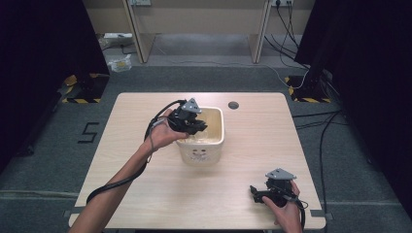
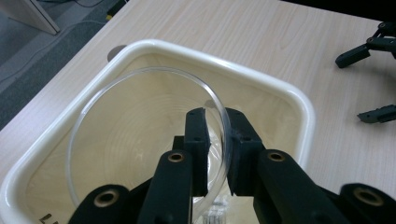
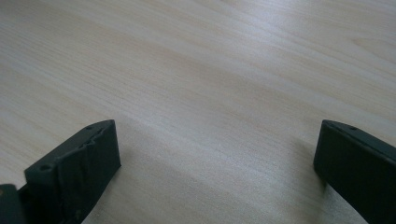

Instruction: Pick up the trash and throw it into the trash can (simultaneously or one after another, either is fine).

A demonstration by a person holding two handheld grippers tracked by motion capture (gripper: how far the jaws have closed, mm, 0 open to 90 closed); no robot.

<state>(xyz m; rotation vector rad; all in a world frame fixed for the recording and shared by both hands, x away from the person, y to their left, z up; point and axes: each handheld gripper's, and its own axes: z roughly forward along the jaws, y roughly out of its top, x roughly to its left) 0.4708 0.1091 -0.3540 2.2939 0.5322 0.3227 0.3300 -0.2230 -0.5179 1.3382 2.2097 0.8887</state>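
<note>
Left gripper view: left claw (image 2: pixel 217 140) gripped clear bowl (image 2: pixel 140 135) rim inside cream tub (image 2: pixel 261 81); right claw (image 3: pixel 215 163) sat wide open over tabletop (image 3: pixel 210 70).

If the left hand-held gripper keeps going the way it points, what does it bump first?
Probably the inside bottom of the cream square plastic tub. The left hand-held gripper, shut on the clear round glass dish, points down into it; depth is hard to judge.

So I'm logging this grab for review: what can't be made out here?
- Bowl base: left gripper view, behind the left hand-held gripper.
- Tub interior: high view, under that gripper.
- Tub's front print: high view, too small.
- Right hand-held gripper: bottom edge cuts its jaws.
</note>
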